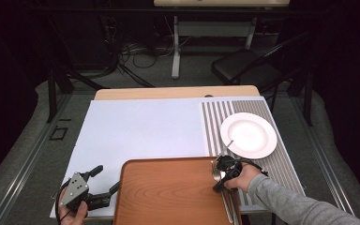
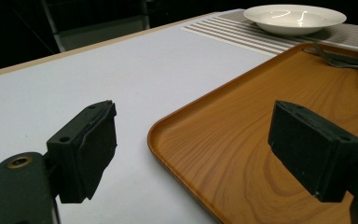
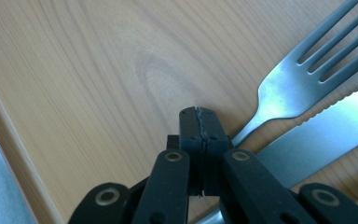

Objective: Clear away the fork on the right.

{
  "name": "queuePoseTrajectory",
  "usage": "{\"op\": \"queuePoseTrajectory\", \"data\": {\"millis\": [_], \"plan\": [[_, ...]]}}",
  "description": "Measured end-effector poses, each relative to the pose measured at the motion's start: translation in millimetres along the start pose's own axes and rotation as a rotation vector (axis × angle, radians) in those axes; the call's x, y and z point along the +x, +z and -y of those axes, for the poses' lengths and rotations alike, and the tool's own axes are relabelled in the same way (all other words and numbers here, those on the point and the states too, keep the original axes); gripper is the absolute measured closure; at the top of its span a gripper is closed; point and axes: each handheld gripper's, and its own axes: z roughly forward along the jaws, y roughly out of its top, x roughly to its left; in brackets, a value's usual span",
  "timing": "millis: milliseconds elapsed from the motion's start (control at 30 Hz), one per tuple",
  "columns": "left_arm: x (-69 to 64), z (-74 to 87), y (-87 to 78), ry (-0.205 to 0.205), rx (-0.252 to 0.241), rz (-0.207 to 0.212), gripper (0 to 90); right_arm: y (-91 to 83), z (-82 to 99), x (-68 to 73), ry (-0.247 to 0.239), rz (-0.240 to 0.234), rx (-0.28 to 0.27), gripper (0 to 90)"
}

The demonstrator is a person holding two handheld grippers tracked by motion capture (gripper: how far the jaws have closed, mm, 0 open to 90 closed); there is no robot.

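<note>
A wooden tray [image 1: 168, 197] lies at the near edge of the table. A steel fork [image 3: 303, 74] and a serrated knife [image 3: 326, 135] rest on its right side, and their handles [image 1: 230, 206] run along the tray's right rim. A hand holds my right gripper [image 3: 199, 114] low over the tray just left of the fork's neck, its jaws shut with nothing seen between them. At the front left, my left gripper [image 2: 200, 149] stands open and empty at the tray's left rim [image 2: 168, 140]. A white plate [image 1: 249, 135] sits on a striped placemat [image 1: 215, 122].
A white mat [image 1: 140, 126] covers most of the table top. Beyond the far edge stand a black folding chair [image 1: 243, 65], a desk leg and loose floor cables. The right forearm [image 1: 290, 201] comes in from the bottom right.
</note>
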Motion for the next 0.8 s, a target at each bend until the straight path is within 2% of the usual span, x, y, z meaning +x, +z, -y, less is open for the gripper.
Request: {"op": "queuePoseTrajectory", "data": {"millis": [67, 100, 233, 467, 567, 667, 800], "plan": [[0.1, 0.1, -0.3, -0.001, -0.001, -0.001, 15.6, 1.6, 0.9, 1.4, 0.004, -0.009, -0.032, 90.0], [0.2, 0.1, -0.4, -0.001, -0.001, -0.002, 15.7, -1.2, -0.1, 1.8, -0.004, -0.008, -0.002, 89.7], [0.2, 0.1, -0.6, -0.001, -0.001, -0.002, 15.6, -4.7, -1.4, 4.2, -0.015, -0.008, -0.01, 87.2], [0.3, 0.1, -0.4, -0.001, -0.001, -0.001, 15.7, -12.6, -3.6, 8.2, -0.065, 0.019, -0.035, 73.2], [0.0, 0.0, -0.4, 0.001, 0.0, 0.0, 15.7, -14.9, -4.6, 8.8, -0.087, 0.027, -0.049, 64.1], [0.1, 0.1, -0.6, 0.0, -0.001, -0.001, 15.7, -17.1, -5.3, 9.7, -0.093, 0.033, -0.068, 59.0], [0.1, 0.1, -0.6, 0.001, -0.001, -0.001, 15.7, -18.7, -5.7, 10.5, -0.104, 0.031, -0.088, 56.9]]}}
